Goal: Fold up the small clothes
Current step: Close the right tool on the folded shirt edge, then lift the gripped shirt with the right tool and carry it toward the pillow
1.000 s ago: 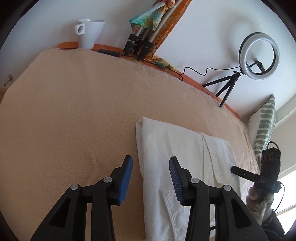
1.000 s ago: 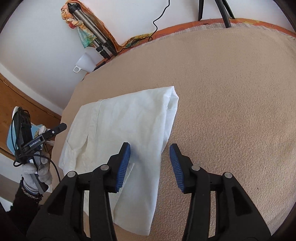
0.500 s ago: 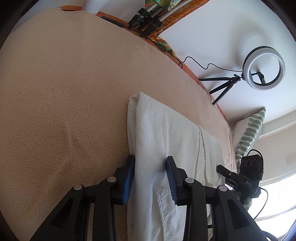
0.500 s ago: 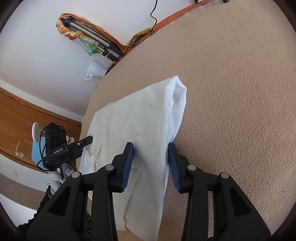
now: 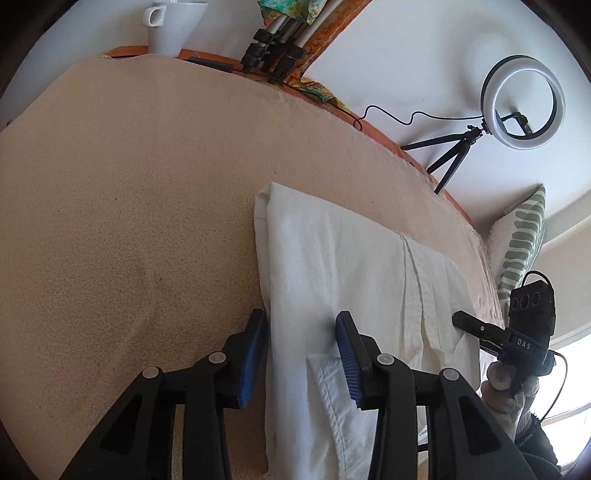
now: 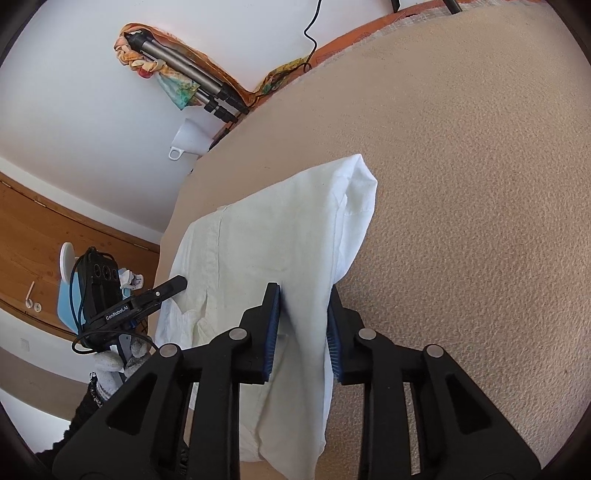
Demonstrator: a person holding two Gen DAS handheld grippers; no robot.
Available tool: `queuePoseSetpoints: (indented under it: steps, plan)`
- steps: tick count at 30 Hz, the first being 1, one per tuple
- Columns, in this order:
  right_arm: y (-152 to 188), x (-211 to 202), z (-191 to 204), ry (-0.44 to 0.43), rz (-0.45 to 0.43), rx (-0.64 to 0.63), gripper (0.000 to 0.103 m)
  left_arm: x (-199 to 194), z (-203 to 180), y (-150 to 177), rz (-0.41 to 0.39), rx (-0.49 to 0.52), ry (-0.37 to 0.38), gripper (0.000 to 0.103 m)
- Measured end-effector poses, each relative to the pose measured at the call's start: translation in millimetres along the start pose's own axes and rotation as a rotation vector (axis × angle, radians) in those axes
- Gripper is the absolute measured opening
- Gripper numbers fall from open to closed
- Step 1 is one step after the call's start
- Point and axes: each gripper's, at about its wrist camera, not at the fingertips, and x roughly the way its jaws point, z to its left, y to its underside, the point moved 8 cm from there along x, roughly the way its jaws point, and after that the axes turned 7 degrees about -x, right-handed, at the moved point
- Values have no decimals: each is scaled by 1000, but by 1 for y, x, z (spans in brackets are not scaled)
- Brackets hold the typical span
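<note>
Your right gripper (image 6: 301,325) is closing on the shirt (image 6: 280,240) edge; your left gripper (image 5: 301,347), straddling the opposite edge, is opening again, so only one side is nearly gripped.

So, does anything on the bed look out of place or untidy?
Only small things: the white garment lies half folded, a hemmed flap loose at its near end. The white mug stands upright, nothing spilled.
</note>
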Motion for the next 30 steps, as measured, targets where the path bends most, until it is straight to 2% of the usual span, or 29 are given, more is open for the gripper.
queuePoseSetpoints:
  steps: [2,6,8,10,13,18,24,30]
  plan:
    - [2,-2,-5,3,2,12,36,0,4,0,-1,-13,1,42]
    - [6,-2,-12,-36,8,44,36,2,5,0,15,-38,39,39]
    - [6,0,-15,-65,6,66,36,5,3,0,31,-62,70,32]
    - [5,3,-15,-99,7,95,36,5,1,0,33,-57,69,26]
    - [7,6,-14,-118,9,117,24,2,-2,1,24,-57,72,19]
    - [5,-3,0,-58,-19,40,16,-9,-15,2,-11,-37,66,12]
    - [-2,-25,16,5,-55,-50,14,-23,-40,3,-41,12,93,11]
    - [-17,-62,5,38,-119,-63,14,-14,-82,8,-39,83,100,11]
